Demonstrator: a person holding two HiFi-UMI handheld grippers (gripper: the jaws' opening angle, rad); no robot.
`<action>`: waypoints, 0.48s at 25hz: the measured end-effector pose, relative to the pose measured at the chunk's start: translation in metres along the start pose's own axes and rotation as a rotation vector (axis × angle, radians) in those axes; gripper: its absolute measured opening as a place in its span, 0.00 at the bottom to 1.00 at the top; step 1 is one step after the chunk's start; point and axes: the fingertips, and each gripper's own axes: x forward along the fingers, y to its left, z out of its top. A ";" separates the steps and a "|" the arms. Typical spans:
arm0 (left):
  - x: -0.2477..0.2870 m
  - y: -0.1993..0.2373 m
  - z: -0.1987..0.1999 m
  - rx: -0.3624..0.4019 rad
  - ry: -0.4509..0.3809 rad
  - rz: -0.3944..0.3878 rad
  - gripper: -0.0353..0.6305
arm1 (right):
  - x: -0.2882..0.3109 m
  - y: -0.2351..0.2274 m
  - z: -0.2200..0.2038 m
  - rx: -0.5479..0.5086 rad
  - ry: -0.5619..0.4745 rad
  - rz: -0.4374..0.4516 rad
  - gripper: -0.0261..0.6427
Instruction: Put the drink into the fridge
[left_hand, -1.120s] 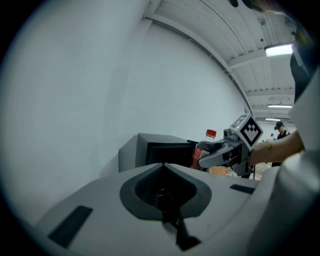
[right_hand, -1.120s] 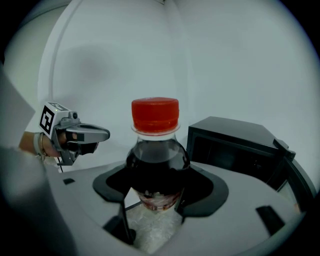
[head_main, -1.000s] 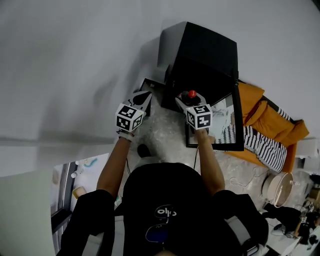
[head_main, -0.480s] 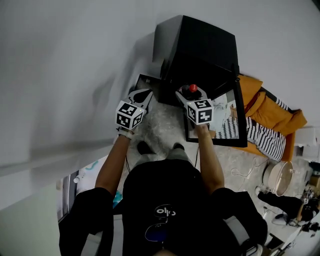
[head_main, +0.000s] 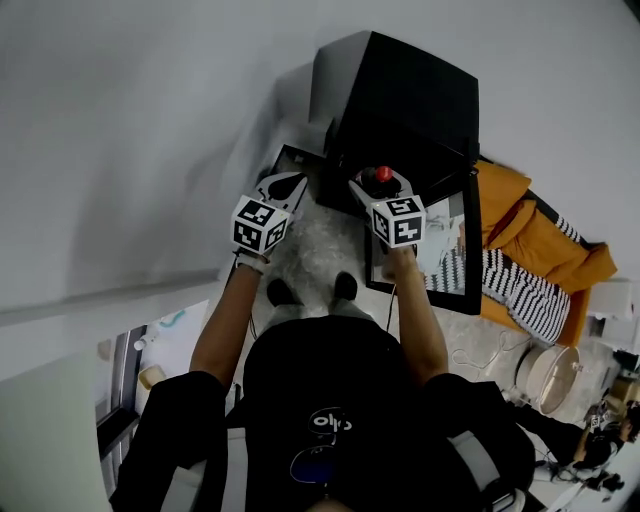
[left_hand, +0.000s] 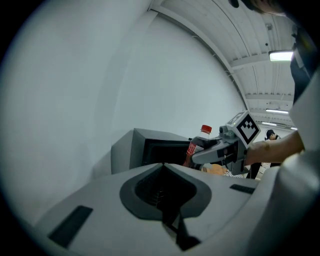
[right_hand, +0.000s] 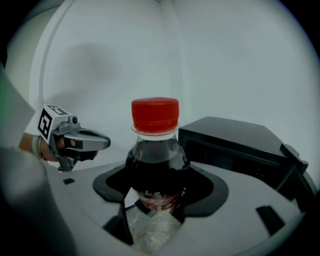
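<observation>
Orange cushion (head_main: 545, 240) lies off to the right, striped black-and-white cloth (head_main: 520, 290) draped just beside it. Pale shaggy rug (head_main: 320, 250) underfoot. Round white tub (head_main: 545, 378) sits lower right among clutter.

Left tool (head_main: 284, 186) closed (right tool (head_main: 376, 190) gripping)

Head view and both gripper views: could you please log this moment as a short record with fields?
Right gripper: shut on the bottle, held in front of the fridge
Bottle: dark drink, red cap, upright, not yet inside the fridge
Left gripper: shut, empty, to the left of the bottle
Fridge: black, by the wall
Door: open, swung toward the person's right side
</observation>
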 end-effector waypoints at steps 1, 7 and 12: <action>0.002 -0.001 0.000 -0.001 0.001 0.006 0.06 | 0.000 -0.002 -0.001 -0.003 0.001 0.007 0.50; 0.014 -0.005 -0.002 -0.015 0.005 0.033 0.06 | 0.007 -0.012 -0.010 -0.021 0.015 0.038 0.50; 0.030 -0.005 -0.010 -0.024 0.016 0.025 0.06 | 0.024 -0.025 -0.020 -0.042 0.023 0.051 0.50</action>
